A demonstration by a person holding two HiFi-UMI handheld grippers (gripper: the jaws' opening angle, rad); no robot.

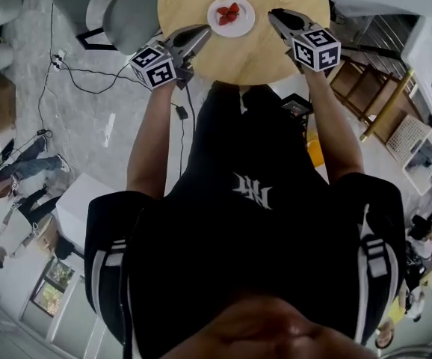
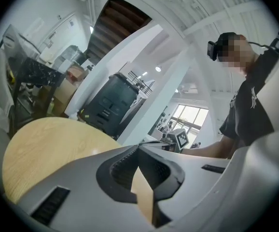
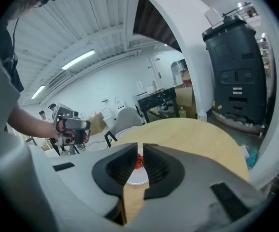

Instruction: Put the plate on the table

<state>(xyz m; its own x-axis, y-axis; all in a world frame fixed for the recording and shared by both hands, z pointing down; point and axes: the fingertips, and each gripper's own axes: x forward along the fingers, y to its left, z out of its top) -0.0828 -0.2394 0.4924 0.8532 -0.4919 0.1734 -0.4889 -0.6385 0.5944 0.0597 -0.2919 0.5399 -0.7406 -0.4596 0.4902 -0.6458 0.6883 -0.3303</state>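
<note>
Wooden worktop (image 1: 276,47) already bears the plate (image 1: 243,27), free, between and just beyond both tips, about equally near each. Left gripper (image 1: 205,30) is closed and empty. Right gripper (image 1: 273,15), a slit apart and empty, points at the plate.

Head view looks steeply down; both gripper views, seemingly facing inward, share the table (image 1: 231,54).

In the right gripper view the fingers (image 3: 159,168) cover most of the plate (image 3: 135,177); the red food (image 3: 139,160) between them is too small to name.
</note>
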